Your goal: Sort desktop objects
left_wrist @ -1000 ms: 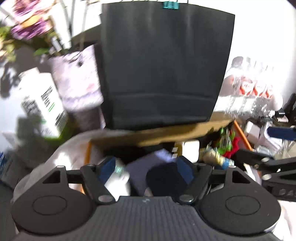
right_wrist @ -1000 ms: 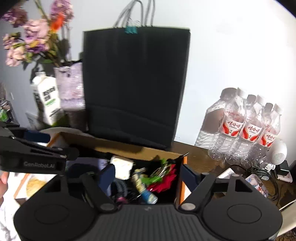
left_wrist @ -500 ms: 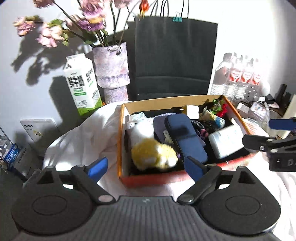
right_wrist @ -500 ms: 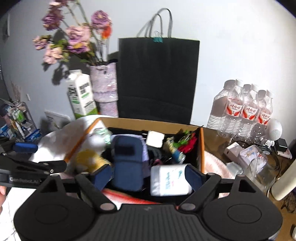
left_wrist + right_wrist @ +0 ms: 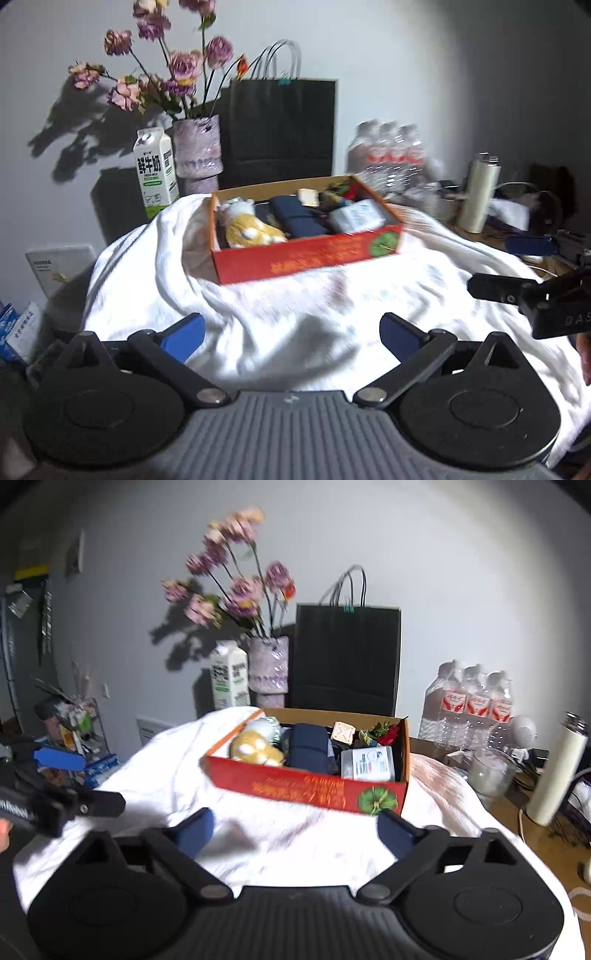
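A red cardboard box (image 5: pixel 306 254) (image 5: pixel 295 784) stands on a white cloth (image 5: pixel 280 317). In it lie a yellow plush toy (image 5: pixel 251 230) (image 5: pixel 255 749), a navy pouch (image 5: pixel 299 218) (image 5: pixel 308 747), a white packet (image 5: pixel 356 218) (image 5: pixel 369 764) and small red and green items (image 5: pixel 382 733). My left gripper (image 5: pixel 291 332) hovers over the cloth in front of the box, jaws opening, nothing between them. My right gripper (image 5: pixel 295 829) does the same, a little to the right. Each gripper shows at the edge of the other's view.
Behind the box stand a black paper bag (image 5: pixel 280 129), a vase of purple flowers (image 5: pixel 197 151), a milk carton (image 5: pixel 155 171) and a pack of water bottles (image 5: pixel 469 705). A white flask (image 5: pixel 557 771) and a glass jar (image 5: pixel 487 775) stand to the right.
Both grippers have drawn back from inside the box to the cloth in front of it. Their jaws have spread wider. The box contents stayed in place.
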Action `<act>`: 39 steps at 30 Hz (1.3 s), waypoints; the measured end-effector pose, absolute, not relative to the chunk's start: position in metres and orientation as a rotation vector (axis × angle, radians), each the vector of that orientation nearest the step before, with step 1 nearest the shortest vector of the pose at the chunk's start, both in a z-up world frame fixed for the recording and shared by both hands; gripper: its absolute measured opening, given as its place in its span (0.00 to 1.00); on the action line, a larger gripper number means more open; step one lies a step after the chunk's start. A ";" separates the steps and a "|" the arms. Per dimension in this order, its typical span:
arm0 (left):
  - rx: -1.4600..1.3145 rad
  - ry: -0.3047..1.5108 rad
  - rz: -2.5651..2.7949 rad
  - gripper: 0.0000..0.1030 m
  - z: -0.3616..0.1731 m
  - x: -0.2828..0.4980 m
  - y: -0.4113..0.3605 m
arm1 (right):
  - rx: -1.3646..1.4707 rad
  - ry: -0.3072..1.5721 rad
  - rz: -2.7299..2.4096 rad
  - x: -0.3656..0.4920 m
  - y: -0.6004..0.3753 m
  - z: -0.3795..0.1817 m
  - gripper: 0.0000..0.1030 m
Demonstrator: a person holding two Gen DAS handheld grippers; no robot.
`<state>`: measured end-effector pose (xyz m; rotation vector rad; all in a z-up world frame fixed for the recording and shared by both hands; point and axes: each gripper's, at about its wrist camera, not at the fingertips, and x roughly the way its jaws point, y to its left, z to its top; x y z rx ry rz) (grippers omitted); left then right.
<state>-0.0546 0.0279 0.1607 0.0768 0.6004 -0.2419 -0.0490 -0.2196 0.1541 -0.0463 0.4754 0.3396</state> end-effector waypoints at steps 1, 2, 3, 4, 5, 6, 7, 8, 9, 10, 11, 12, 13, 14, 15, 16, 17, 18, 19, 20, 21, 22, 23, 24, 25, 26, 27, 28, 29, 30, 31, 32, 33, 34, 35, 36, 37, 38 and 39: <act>0.077 0.582 -0.240 1.00 0.157 -0.071 0.030 | -0.046 0.461 0.344 -0.067 -0.223 0.151 0.99; 0.081 0.563 -0.238 1.00 0.151 -0.087 0.031 | -0.057 0.451 0.344 -0.084 -0.225 0.147 0.99; 0.093 0.545 -0.239 1.00 0.145 -0.101 0.032 | -0.063 0.436 0.342 -0.101 -0.228 0.142 1.00; 0.107 0.530 -0.236 1.00 0.137 -0.116 0.032 | -0.062 0.429 0.335 -0.115 -0.231 0.136 1.00; 0.119 0.522 -0.231 1.00 0.127 -0.128 0.032 | -0.055 0.427 0.325 -0.126 -0.234 0.130 1.00; 0.132 0.517 -0.232 1.00 0.117 -0.138 0.033 | -0.042 0.424 0.312 -0.139 -0.237 0.123 1.00; 0.133 0.514 -0.231 1.00 0.108 -0.146 0.035 | -0.034 0.421 0.298 -0.149 -0.240 0.115 1.00; 0.112 0.514 -0.222 1.00 0.098 -0.153 0.038 | -0.027 0.413 0.277 -0.158 -0.241 0.108 1.00; 0.084 0.521 -0.212 1.00 0.090 -0.158 0.042 | -0.015 0.409 0.252 -0.166 -0.242 0.101 1.00; 0.054 0.535 -0.200 1.00 0.083 -0.159 0.045 | -0.010 0.410 0.231 -0.171 -0.243 0.095 1.00; 0.029 0.548 -0.192 1.00 0.076 -0.160 0.050 | -0.008 0.406 0.220 -0.175 -0.242 0.090 1.00; 0.017 0.555 -0.183 1.00 0.071 -0.157 0.052 | -0.009 0.402 0.212 -0.175 -0.242 0.086 1.00; 0.015 0.563 -0.168 1.00 0.066 -0.153 0.053 | -0.016 0.401 0.207 -0.174 -0.240 0.082 1.00; 0.025 0.565 -0.156 1.00 0.062 -0.148 0.051 | -0.022 0.403 0.206 -0.170 -0.237 0.078 1.00; 0.042 0.558 -0.151 1.00 0.059 -0.143 0.049 | -0.026 0.413 0.205 -0.166 -0.234 0.072 1.00; 0.056 0.546 -0.144 1.00 0.056 -0.137 0.046 | -0.032 0.434 0.209 -0.159 -0.231 0.066 1.00; 0.063 0.529 -0.133 1.00 0.053 -0.132 0.042 | -0.030 0.452 0.213 -0.151 -0.227 0.061 1.00; 0.061 0.516 -0.125 1.00 0.051 -0.125 0.038 | -0.018 0.468 0.209 -0.143 -0.223 0.055 1.00; 0.052 0.505 -0.127 1.00 0.050 -0.119 0.034 | -0.005 0.486 0.203 -0.134 -0.220 0.048 1.00; 0.034 0.500 -0.130 1.00 0.048 -0.110 0.031 | 0.010 0.501 0.197 -0.124 -0.217 0.044 1.00; 0.018 0.501 -0.135 1.00 0.046 -0.101 0.027 | 0.021 0.509 0.191 -0.116 -0.213 0.038 1.00; 0.007 0.504 -0.138 1.00 0.043 -0.092 0.022 | 0.027 0.518 0.185 -0.107 -0.209 0.034 1.00; 0.002 0.515 -0.137 1.00 0.040 -0.083 0.018 | 0.030 0.526 0.177 -0.098 -0.207 0.030 1.00; 0.005 0.521 -0.142 1.00 0.037 -0.073 0.013 | 0.031 0.528 0.176 -0.090 -0.205 0.027 1.00; 0.012 0.522 -0.148 1.00 0.033 -0.065 0.009 | 0.028 0.531 0.176 -0.081 -0.202 0.025 1.00; 0.028 0.526 -0.149 1.00 0.030 -0.057 0.005 | 0.024 0.534 0.172 -0.072 -0.200 0.022 1.00; 0.048 0.535 -0.137 1.00 0.027 -0.049 0.001 | 0.021 0.540 0.164 -0.063 -0.198 0.020 1.00; 0.070 0.542 -0.132 1.00 0.025 -0.041 -0.003 | 0.020 0.545 0.156 -0.054 -0.198 0.019 1.00; 0.088 0.542 -0.126 1.00 0.023 -0.034 -0.006 | 0.023 0.545 0.150 -0.046 -0.199 0.017 1.00; 0.089 0.537 -0.113 1.00 0.021 -0.028 -0.007 | 0.026 0.550 0.141 -0.038 -0.199 0.016 1.00; 0.081 0.539 -0.107 1.00 0.019 -0.022 -0.006 | 0.025 0.557 0.132 -0.031 -0.199 0.015 1.00; 0.071 0.559 -0.095 1.00 0.018 -0.015 -0.005 | 0.023 0.562 0.124 -0.024 -0.199 0.013 1.00; 0.060 0.580 -0.085 1.00 0.016 -0.008 -0.004 | 0.016 0.570 0.110 -0.016 -0.198 0.012 1.00; 0.045 0.593 -0.078 1.00 0.015 -0.003 -0.002 | 0.010 0.572 0.100 -0.011 -0.198 0.010 1.00; 0.027 0.599 -0.071 1.00 0.013 0.001 0.000 | 0.010 0.577 0.103 -0.005 -0.198 0.009 1.00; 0.017 0.603 -0.071 1.00 0.011 0.003 0.002 | 0.017 0.588 0.103 -0.001 -0.199 0.007 1.00; 0.014 0.619 -0.069 1.00 0.009 0.007 0.003 | 0.025 0.596 0.098 0.002 -0.199 0.005 1.00; 0.006 0.632 -0.071 1.00 0.008 0.007 0.004 | 0.025 0.603 0.091 0.004 -0.198 0.004 1.00; -0.004 0.633 -0.078 1.00 0.007 0.007 0.006 | 0.016 0.608 0.084 0.005 -0.197 0.003 1.00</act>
